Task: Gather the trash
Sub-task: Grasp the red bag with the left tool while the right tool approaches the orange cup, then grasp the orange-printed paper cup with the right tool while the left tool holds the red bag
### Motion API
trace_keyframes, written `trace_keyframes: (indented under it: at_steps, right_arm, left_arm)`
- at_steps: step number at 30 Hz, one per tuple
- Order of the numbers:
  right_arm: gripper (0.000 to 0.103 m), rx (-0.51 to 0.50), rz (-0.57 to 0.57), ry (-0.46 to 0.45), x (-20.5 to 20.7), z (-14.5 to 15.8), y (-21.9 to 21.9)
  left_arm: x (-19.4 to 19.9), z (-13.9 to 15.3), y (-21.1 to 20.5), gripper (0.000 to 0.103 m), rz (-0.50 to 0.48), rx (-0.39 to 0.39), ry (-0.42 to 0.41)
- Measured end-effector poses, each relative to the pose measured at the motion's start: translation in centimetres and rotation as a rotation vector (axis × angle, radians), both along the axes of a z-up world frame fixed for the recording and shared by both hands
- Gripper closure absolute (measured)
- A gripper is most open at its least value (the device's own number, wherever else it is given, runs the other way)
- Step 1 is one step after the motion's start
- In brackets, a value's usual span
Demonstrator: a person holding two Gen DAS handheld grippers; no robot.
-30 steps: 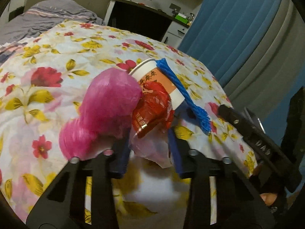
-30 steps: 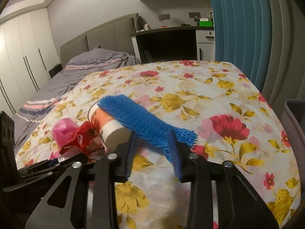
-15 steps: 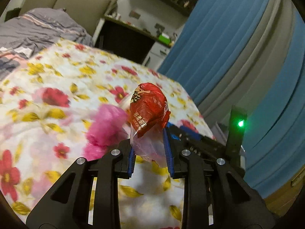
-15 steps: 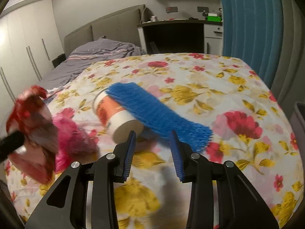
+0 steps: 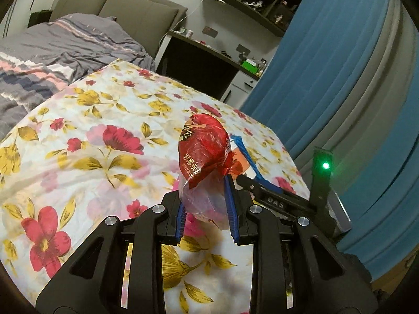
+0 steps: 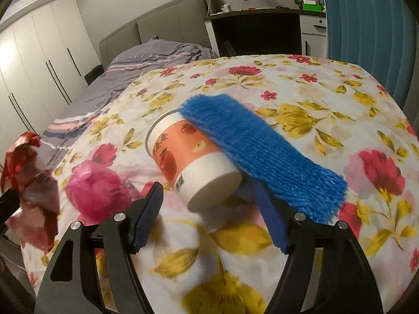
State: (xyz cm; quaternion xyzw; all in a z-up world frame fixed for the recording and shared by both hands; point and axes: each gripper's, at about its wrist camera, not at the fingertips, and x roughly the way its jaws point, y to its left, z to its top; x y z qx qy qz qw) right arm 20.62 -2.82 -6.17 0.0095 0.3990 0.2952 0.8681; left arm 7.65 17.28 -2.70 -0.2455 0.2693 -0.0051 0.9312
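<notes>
- Covering the whole surface, the floral bedspread [image 6: 327, 99] carries the trash; behind its far edge lie a grey striped blanket [image 6: 146, 62] and a dark desk [image 6: 256, 34], with a blue curtain [image 5: 327, 83] past the right edge.
- The right gripper [image 6: 209, 217] hangs low over the near part of the bedspread, its jaws opening wide; the base of the paper cup [image 6: 191, 162] sits in the gap between the 2 blue pads, and neither pad presses on it.
- The left gripper [image 5: 205, 204] is clenched on a red plastic wrapper [image 5: 203, 151], whose clear lower part is pinched between its pads, lifted above the bedspread.
- The blue knitted cloth [image 6: 262, 151] lies slantwise near the middle, draped over the right side of the cup.
- The cup lies on its side, its mouth toward the far edge.
- A crumpled pink bag [image 6: 97, 191] rests just left of the cup, toward the left edge.
</notes>
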Motion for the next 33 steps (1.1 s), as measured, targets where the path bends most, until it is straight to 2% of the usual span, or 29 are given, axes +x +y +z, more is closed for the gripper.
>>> trace_keyframes:
  at_steps: [9,12,20,21,22,26,30,32,33]
  right_arm:
    - [0.031,0.006,0.039,0.009,0.8,-0.7,1.4]
    - [0.04,0.015,0.045,0.012,0.8,-0.6,1.4]
    - [0.043,0.046,0.046,-0.027,-0.4,0.6,0.7]
    - [0.064,0.055,0.038,-0.036,-0.7,0.9,0.4]
    - [0.101,0.062,0.03,-0.038,-0.8,1.0,0.1]
    - [0.1,0.045,-0.029,-0.003,-0.7,0.8,-1.4]
    - [0.1,0.048,-0.01,0.003,-1.4,0.9,-1.8]
    - [0.086,0.048,-0.007,-0.004,-1.4,1.5,-1.5]
    - [0.058,0.047,-0.006,-0.009,-1.2,1.9,-1.2]
  left_arm:
    - [0.5,-0.6,0.0,0.078,-0.004,0.003,0.024]
    - [0.7,-0.8,0.0,0.078,-0.008,-0.001,0.029]
    - [0.7,-0.7,-0.2,0.078,-0.008,0.003,0.027]
    - [0.6,-0.6,-0.2,0.078,-0.006,0.005,0.026]
    - [0.6,-0.6,-0.2,0.078,-0.006,0.004,0.025]
    - [0.4,-0.5,-0.4,0.078,-0.009,0.005,0.021]
    - [-0.1,-0.4,-0.6,0.078,-0.013,0.005,0.015]
    - [-0.4,-0.2,-0.4,0.078,-0.006,0.003,0.007]
    - [-0.5,-0.1,-0.2,0.078,-0.002,0.003,0.004]
